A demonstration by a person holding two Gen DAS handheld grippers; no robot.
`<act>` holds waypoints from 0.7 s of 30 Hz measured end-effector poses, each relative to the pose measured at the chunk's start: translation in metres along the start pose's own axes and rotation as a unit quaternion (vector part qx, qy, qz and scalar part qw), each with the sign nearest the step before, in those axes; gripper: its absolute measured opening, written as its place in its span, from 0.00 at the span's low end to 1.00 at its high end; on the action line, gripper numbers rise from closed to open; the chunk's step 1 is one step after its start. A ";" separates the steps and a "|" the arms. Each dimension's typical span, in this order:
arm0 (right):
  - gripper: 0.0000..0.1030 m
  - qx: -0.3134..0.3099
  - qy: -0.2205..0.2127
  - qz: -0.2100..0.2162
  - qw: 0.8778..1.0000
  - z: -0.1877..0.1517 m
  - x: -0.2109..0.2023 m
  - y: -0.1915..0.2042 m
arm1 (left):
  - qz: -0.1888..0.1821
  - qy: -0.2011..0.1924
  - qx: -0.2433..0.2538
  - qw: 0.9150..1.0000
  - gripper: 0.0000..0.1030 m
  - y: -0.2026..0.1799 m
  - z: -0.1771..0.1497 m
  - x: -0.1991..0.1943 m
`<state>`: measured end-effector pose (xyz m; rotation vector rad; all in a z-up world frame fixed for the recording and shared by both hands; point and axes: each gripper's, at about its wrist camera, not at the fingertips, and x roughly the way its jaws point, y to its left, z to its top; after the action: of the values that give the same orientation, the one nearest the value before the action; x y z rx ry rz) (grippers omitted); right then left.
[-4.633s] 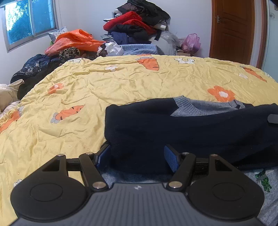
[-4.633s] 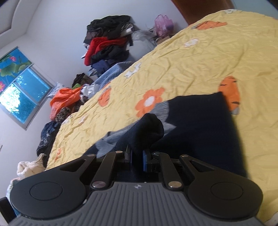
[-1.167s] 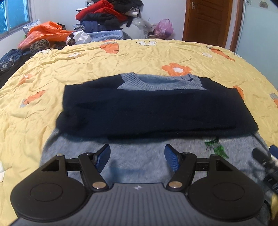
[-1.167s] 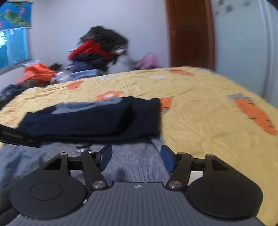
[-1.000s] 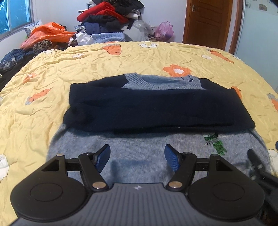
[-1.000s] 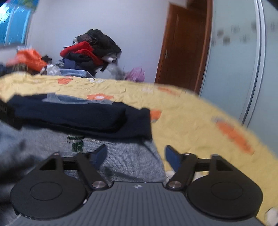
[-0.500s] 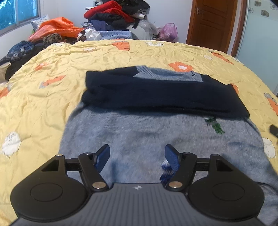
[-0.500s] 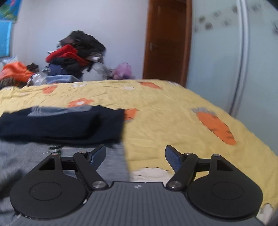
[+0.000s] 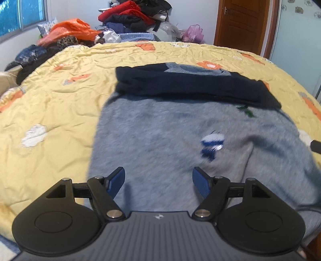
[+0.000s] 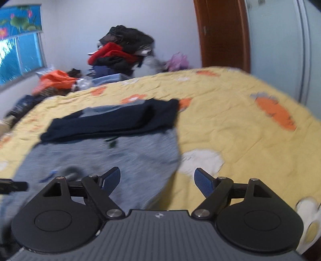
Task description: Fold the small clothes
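Note:
A small grey sweater (image 9: 160, 140) lies flat on the bed, its dark navy sleeves (image 9: 190, 88) folded across the chest below the collar. My left gripper (image 9: 158, 181) hovers over the sweater's lower part, its jaws opening with nothing between them. My right gripper (image 10: 157, 179) hangs over the sweater's (image 10: 112, 152) lower right corner, one finger above grey knit, the other above the bedspread. Its jaws are opening too and hold nothing. Motion blurs both views.
The yellow bedspread (image 9: 60, 120) with carrot and flower prints covers the whole bed. A heap of clothes (image 9: 130, 18) and an orange bag (image 9: 68, 30) sit beyond the far edge. A wooden door (image 9: 242, 24) and a frosted sliding panel (image 10: 280, 50) stand at the right.
Both grippers have drawn back toward the near edge, so more of the grey body shows. The right view has swung left, back onto the sweater. The right gripper let go of the navy sleeve it held earlier.

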<state>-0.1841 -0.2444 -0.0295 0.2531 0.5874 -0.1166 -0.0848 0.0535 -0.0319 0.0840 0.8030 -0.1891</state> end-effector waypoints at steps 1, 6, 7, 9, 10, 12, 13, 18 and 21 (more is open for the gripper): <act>0.80 0.006 0.007 0.011 1.000 -0.001 -0.002 -0.001 | 0.007 -0.002 -0.001 1.000 0.72 0.005 -0.002 -0.002; 0.80 0.042 0.046 0.043 0.997 -0.013 -0.005 -0.013 | 0.023 0.001 -0.036 0.999 0.72 0.040 -0.006 -0.006; 0.78 0.053 0.058 0.049 0.996 -0.014 -0.003 -0.016 | 0.025 0.002 -0.042 0.999 0.72 0.047 -0.006 -0.005; 0.69 0.075 0.073 0.069 0.992 -0.019 0.001 -0.020 | 0.029 0.006 -0.051 0.998 0.72 0.061 -0.008 -0.003; 0.64 0.084 0.081 0.081 0.990 -0.020 0.005 -0.020 | 0.029 0.009 -0.056 0.998 0.72 0.067 -0.008 -0.001; 0.60 0.088 0.085 0.101 0.987 -0.022 0.010 -0.018 | 0.022 0.023 -0.074 0.997 0.72 0.079 -0.009 0.006; 0.59 0.083 0.085 0.109 0.987 -0.023 0.011 -0.015 | 0.011 0.031 -0.088 0.996 0.72 0.086 -0.010 0.009; 0.37 0.070 0.089 0.110 0.988 -0.020 0.017 -0.012 | -0.022 0.021 -0.104 0.994 0.71 0.099 -0.012 0.015; 0.21 0.074 0.095 0.108 0.987 -0.019 0.022 -0.015 | -0.039 0.020 -0.089 0.995 0.62 0.093 -0.008 0.019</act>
<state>-0.1793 -0.2547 -0.0601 0.4749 0.7369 0.0753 -0.0588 0.1427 -0.0508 -0.1132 0.8613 -0.1896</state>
